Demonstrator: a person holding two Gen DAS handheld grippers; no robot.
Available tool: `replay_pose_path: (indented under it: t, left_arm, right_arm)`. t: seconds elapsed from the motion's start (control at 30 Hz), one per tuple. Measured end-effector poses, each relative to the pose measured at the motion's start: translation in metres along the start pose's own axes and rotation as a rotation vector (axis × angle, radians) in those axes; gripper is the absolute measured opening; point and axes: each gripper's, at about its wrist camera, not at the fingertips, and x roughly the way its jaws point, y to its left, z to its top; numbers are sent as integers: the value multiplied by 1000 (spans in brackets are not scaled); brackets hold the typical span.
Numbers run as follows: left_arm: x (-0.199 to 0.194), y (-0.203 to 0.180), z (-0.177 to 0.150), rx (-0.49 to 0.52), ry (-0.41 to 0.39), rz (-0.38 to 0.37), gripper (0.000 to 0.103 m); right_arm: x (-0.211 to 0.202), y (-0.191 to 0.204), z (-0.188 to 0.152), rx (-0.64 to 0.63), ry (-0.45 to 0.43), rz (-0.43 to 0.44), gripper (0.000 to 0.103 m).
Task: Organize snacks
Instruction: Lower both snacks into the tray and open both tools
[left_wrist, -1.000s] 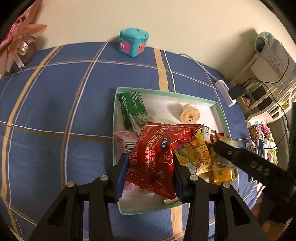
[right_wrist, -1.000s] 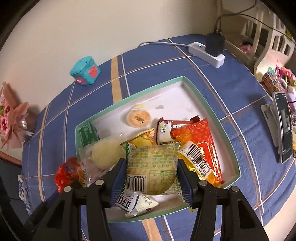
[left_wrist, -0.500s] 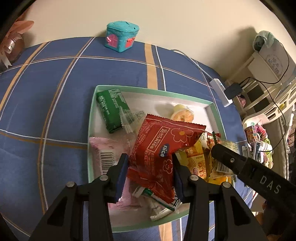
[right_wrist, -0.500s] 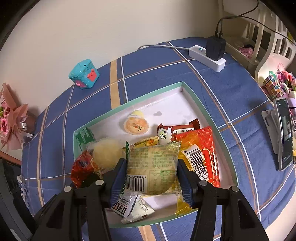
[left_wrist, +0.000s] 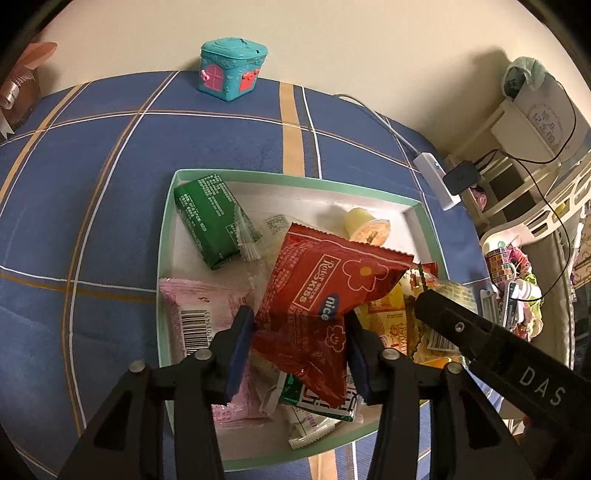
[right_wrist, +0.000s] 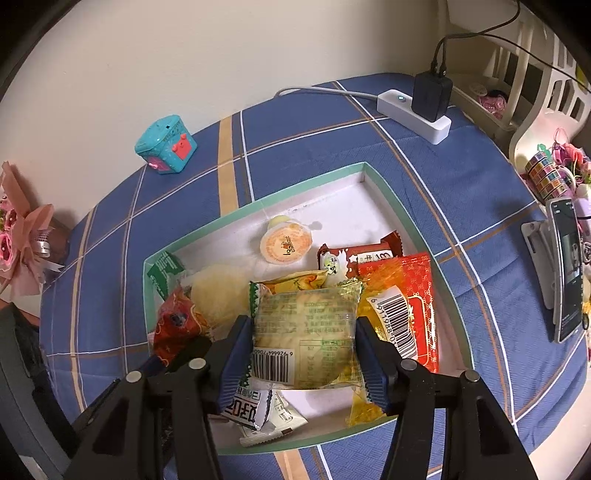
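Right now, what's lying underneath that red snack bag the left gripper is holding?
Under the red snack bag, held by the left gripper, a green-and-white packet and part of a pink wrapper show in the mint-rimmed box. Whatever lies directly beneath the bag is covered.

The near half of the tray (right_wrist: 417, 229) is crowded with snack packets, piled one over another, so there is little room to pass low there. The far right corner of the tray floor is bare, beside the jelly cup (right_wrist: 285, 244). On the blue cloth (left_wrist: 110, 177) around the tray there is open room on the left and behind. A teal toy box (left_wrist: 232, 67) stands at the wall, and a power strip (right_wrist: 413, 110) lies at the far right.
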Motion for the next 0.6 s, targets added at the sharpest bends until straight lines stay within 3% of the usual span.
replay_pose_path:
  t: [0.23, 0.6]
  left_arm:
    - [-7, -4, 1, 9, 9, -5, 63]
    - [-29, -4, -1, 9, 10, -21, 69]
  right_arm:
    - [-6, 0, 2, -2, -7, -6, 64]
    - [-26, 2, 4, -21, -50, -20, 73]
